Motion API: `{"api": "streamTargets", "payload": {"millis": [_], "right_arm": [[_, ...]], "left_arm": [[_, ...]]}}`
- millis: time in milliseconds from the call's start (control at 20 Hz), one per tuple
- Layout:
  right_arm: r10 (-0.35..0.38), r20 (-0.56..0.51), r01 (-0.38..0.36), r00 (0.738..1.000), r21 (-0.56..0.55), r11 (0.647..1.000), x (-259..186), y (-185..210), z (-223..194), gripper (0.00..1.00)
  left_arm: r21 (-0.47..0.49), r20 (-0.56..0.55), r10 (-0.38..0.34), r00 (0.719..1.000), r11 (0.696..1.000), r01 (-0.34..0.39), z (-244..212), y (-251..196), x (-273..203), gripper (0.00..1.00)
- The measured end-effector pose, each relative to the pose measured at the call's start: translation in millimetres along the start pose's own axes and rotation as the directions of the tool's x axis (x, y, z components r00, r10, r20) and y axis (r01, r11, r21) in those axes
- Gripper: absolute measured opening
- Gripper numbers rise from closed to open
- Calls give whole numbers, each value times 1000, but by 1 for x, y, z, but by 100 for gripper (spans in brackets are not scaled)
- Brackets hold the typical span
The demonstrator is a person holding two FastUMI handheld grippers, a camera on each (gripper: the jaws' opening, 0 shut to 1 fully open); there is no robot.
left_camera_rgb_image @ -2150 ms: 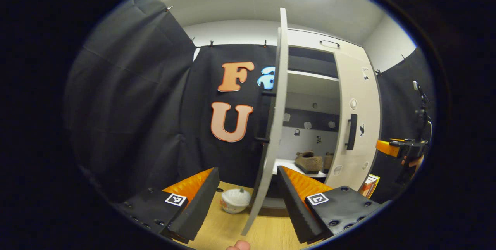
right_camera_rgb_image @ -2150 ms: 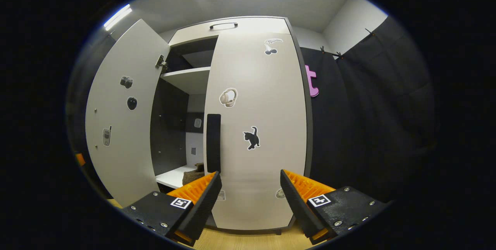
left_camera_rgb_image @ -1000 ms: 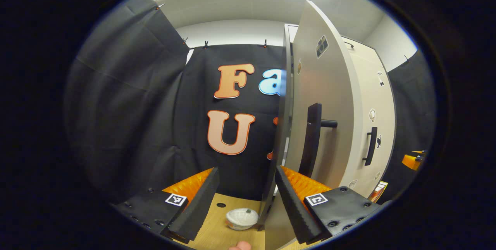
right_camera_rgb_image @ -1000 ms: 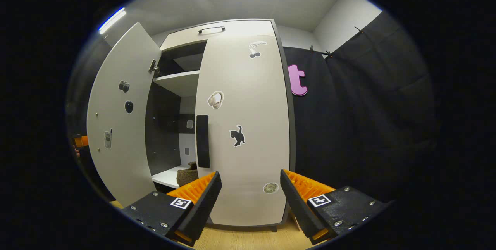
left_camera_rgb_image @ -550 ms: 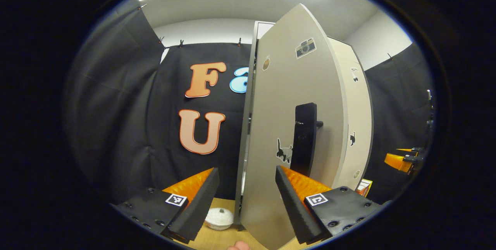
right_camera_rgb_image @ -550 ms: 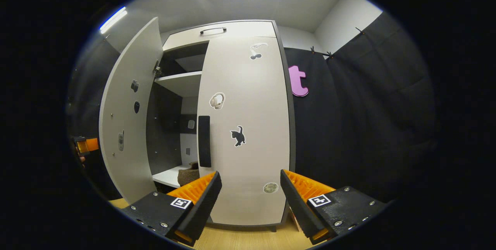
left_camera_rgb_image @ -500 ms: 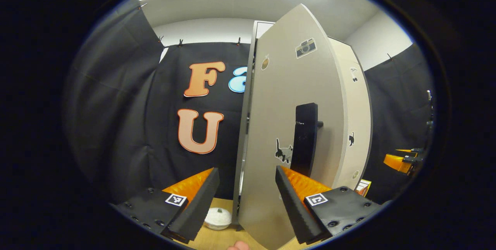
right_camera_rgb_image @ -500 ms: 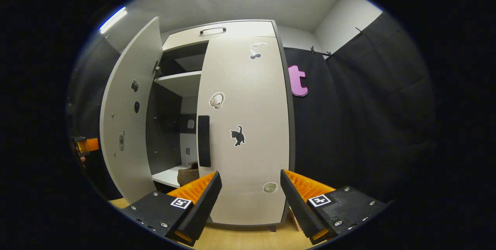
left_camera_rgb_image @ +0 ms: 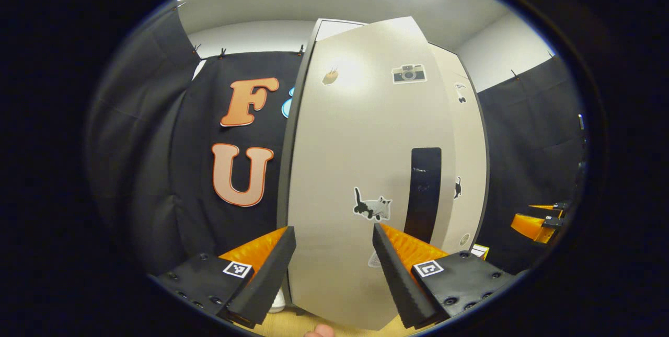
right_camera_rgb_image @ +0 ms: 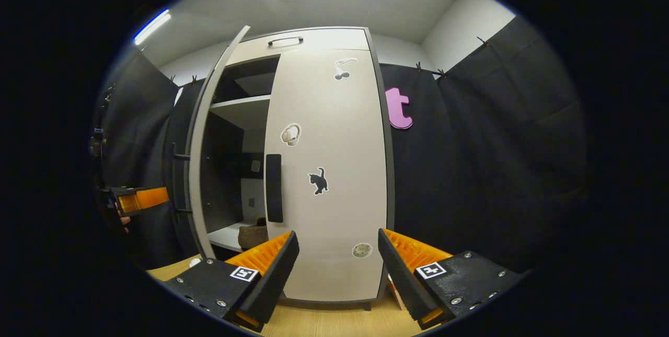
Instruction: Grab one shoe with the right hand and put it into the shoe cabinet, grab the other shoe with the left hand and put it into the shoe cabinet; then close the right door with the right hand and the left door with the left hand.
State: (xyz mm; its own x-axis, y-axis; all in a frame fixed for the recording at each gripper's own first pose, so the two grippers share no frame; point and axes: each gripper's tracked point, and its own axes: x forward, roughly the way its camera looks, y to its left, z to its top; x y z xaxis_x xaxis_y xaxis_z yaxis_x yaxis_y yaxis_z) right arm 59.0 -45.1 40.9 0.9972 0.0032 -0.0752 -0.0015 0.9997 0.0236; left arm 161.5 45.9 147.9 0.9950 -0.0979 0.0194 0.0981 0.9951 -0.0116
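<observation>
In the right gripper view the pale shoe cabinet (right_camera_rgb_image: 292, 39) has its right door (right_camera_rgb_image: 334, 133) shut. Its left door (right_camera_rgb_image: 197, 170) stands ajar, edge-on to me. One brown shoe (right_camera_rgb_image: 252, 233) lies on the low shelf in the gap; the rest of the inside is hidden. My right gripper (right_camera_rgb_image: 337, 235) hangs open and empty in front of the right door. In the left gripper view the left door (left_camera_rgb_image: 355, 143) faces me close up, with its black handle (left_camera_rgb_image: 424, 190) just right of my open, empty left gripper (left_camera_rgb_image: 333, 230). Whether the fingers touch the door I cannot tell.
A white bowl (left_camera_rgb_image: 277, 300) sits on the wooden floor by the cabinet's left foot. A small box (left_camera_rgb_image: 480, 251) leans at the cabinet's right foot. Black cloth walls stand on both sides. The other gripper (left_camera_rgb_image: 538, 219) shows at the far right, and the left one (right_camera_rgb_image: 138, 198) beyond the ajar door.
The left door has swung from wide open toward the cabinet, and the left gripper has followed round to its outer face. The right gripper has barely moved.
</observation>
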Motion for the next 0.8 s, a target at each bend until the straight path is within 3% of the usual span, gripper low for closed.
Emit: {"api": "streamTargets", "payload": {"millis": [350, 800], "right_arm": [[-20, -2, 20, 1000, 4, 1000, -6, -9, 1, 94], [-53, 1, 53, 999, -2, 999, -8, -29, 5, 94]], "left_arm": [[-33, -37, -84, 996, 996, 82, -14, -41, 28, 99], [-19, -49, -84, 995, 996, 83, -27, -56, 67, 96]]}}
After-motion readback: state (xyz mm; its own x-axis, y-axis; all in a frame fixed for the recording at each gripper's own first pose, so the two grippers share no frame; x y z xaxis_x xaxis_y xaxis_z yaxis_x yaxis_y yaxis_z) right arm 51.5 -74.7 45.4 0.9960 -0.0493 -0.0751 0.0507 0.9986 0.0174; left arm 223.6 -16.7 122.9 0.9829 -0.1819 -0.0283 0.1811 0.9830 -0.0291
